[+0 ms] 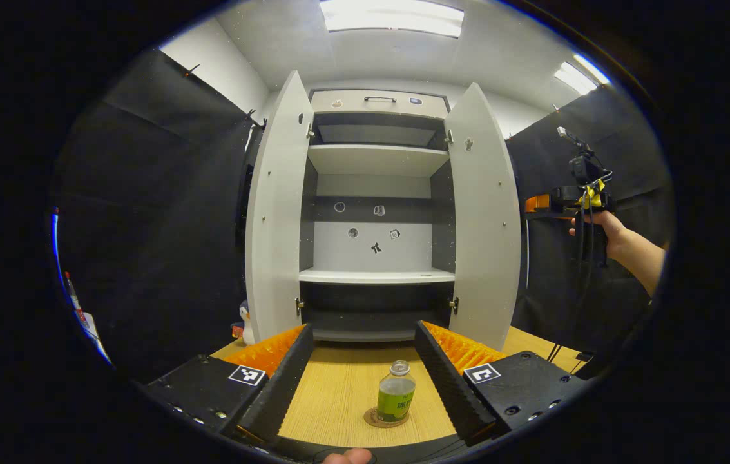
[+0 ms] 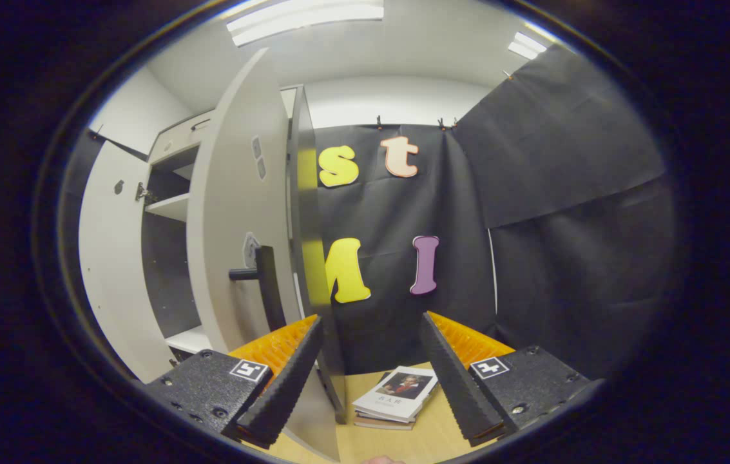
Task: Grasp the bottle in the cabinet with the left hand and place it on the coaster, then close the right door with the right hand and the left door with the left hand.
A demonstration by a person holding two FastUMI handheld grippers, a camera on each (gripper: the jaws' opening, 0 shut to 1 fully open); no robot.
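Observation:
A small clear bottle (image 1: 396,393) with a green label stands upright on a round brown coaster (image 1: 385,417) on the wooden table. My left gripper (image 1: 361,377) is open, its fingers wide on either side of the bottle and apart from it. The white cabinet (image 1: 377,212) stands behind with both doors swung open: left door (image 1: 276,219), right door (image 1: 486,219). In the left gripper view, a hand holds the right gripper (image 1: 574,196) up beyond the right door. In the right gripper view, my right gripper (image 2: 371,380) is open beside the right door (image 2: 236,232), near its dark handle (image 2: 261,277).
Several books (image 2: 397,394) lie stacked on the table (image 2: 403,444) at the foot of the cabinet's right side. A small penguin toy (image 1: 245,322) sits on the table left of the cabinet. Black cloth walls close in both sides.

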